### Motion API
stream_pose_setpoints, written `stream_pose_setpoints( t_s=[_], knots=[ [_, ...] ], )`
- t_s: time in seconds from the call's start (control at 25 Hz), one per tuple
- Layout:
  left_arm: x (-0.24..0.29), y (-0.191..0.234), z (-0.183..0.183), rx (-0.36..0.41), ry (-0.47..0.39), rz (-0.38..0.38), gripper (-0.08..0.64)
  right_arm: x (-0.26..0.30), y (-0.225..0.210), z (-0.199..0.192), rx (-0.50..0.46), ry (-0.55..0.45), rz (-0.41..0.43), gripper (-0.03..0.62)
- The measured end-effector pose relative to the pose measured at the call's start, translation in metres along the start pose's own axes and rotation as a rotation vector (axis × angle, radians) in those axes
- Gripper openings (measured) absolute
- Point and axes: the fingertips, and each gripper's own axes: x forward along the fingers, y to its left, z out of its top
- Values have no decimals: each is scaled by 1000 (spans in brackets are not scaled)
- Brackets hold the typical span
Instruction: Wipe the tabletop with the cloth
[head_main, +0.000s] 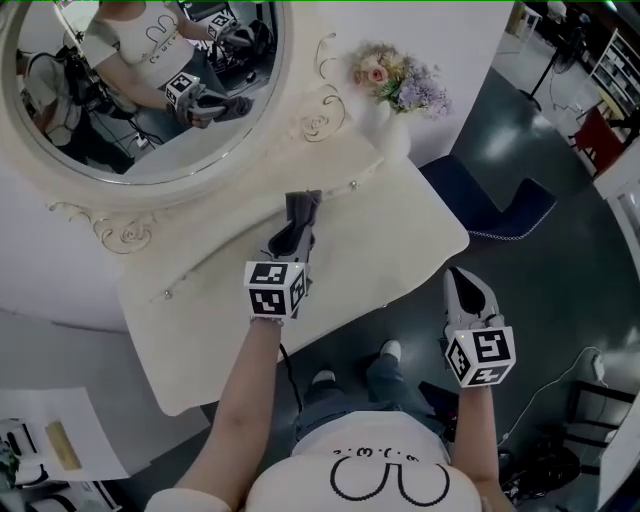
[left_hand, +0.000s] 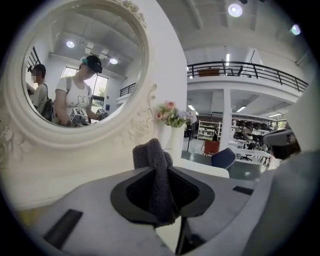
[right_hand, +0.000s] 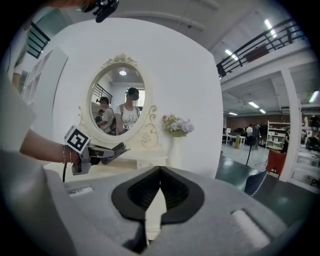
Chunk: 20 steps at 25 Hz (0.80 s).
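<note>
While readying to wipe the worktop (head_main: 400, 220) ahead | left gripper (head_main: 298, 228) fingers (left_hand: 90, 210) are clenching cloth (left_hand: 152, 160) bunched between them | right gripper (head_main: 460, 280) fingers are sitting clenched, empty, idling.

Desk (head_main: 385, 230): cream-white top, wavy front edge, small knobs on the front face. Oval mirror (head_main: 150, 85) in a carved frame stands at rear left. White vase (head_main: 392, 128) of pink and lilac flowers (head_main: 400, 80) stands at rear right corner. Dark grey floor (head_main: 560, 265) beneath.
</note>
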Motion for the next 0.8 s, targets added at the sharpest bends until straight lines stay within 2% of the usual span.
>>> stream_pose_setpoints(
  t_s=[0.48,0.64,0.8],
  knots=[
    [89,-10,-80,5,331,84,77,19,-70,-29,29,62,-3,-2],
    [107,-7,-93,-1,384,113,77,22,-87,-40,43,81,-5,-2],
    [121,-19,-94,10,408,103,77,21,-98,-50,68,94,-11,-2]
  ],
)
